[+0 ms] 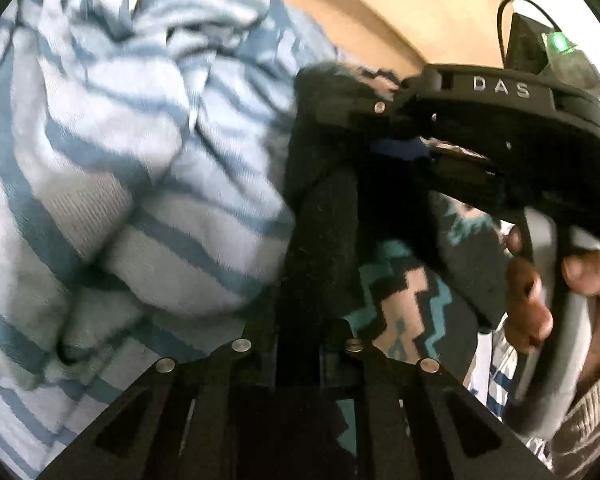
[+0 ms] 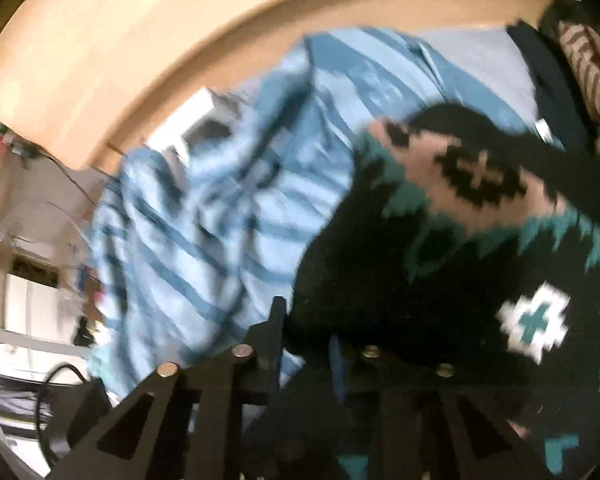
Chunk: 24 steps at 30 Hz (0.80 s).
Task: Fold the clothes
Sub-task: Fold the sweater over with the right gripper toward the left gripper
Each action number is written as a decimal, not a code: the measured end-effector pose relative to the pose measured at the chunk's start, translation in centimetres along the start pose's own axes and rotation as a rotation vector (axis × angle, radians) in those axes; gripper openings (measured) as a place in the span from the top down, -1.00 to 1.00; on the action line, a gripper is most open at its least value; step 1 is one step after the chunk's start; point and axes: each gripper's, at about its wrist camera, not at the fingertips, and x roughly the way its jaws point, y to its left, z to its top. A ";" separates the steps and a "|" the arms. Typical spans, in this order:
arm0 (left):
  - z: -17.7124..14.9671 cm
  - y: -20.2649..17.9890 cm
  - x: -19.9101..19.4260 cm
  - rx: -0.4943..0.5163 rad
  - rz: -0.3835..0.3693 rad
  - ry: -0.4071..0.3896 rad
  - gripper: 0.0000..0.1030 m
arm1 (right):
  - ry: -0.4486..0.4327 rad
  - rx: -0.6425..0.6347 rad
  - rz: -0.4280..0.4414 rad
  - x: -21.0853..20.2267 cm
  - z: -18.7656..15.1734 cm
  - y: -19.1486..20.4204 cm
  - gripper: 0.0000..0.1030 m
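A dark knitted sweater [image 1: 404, 292] with teal, tan and white zigzag patterning is held up between both grippers. My left gripper [image 1: 320, 200] is shut on a dark fold of it. The right gripper [image 1: 500, 128], marked DAS, shows at the right of the left wrist view, held by a hand, its jaws at the same sweater. In the right wrist view the sweater [image 2: 440, 248] covers my right gripper [image 2: 312, 320], whose jaws are closed on its dark edge. A light blue striped garment [image 1: 120, 160] hangs bunched to the left; it also shows in the right wrist view [image 2: 204, 208].
A tan wooden tabletop [image 2: 120, 60] curves behind the clothes. A brown striped garment [image 2: 592, 64] lies at the far right. Cables, white furniture and clutter [image 2: 32, 272] lie off the table's left side. The person's hand [image 1: 540, 292] grips the right tool's handle.
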 end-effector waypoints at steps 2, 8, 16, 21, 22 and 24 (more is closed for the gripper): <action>0.1 -0.5 -0.8 0.040 0.016 -0.018 0.75 | -0.057 0.008 0.022 -1.7 0.2 -0.2 0.64; 0.0 -1.3 -1.3 0.118 0.022 -0.013 0.75 | -0.005 0.049 -0.219 -4.7 -1.4 -4.0 0.64; -1.0 -3.4 1.9 0.208 0.049 0.068 0.75 | 0.147 0.133 -0.307 -5.7 -4.9 -8.1 0.36; -1.5 -3.4 3.2 0.216 0.018 0.109 0.75 | 0.193 0.000 -0.277 -7.1 -4.4 -2.9 0.12; -1.6 -3.4 3.2 0.211 0.009 0.112 0.75 | 0.173 -0.030 -0.274 -7.5 -3.9 -1.6 0.12; -1.5 -2.8 3.2 0.175 -0.023 0.123 0.75 | 0.124 -0.093 -0.281 -8.1 -2.7 0.9 0.10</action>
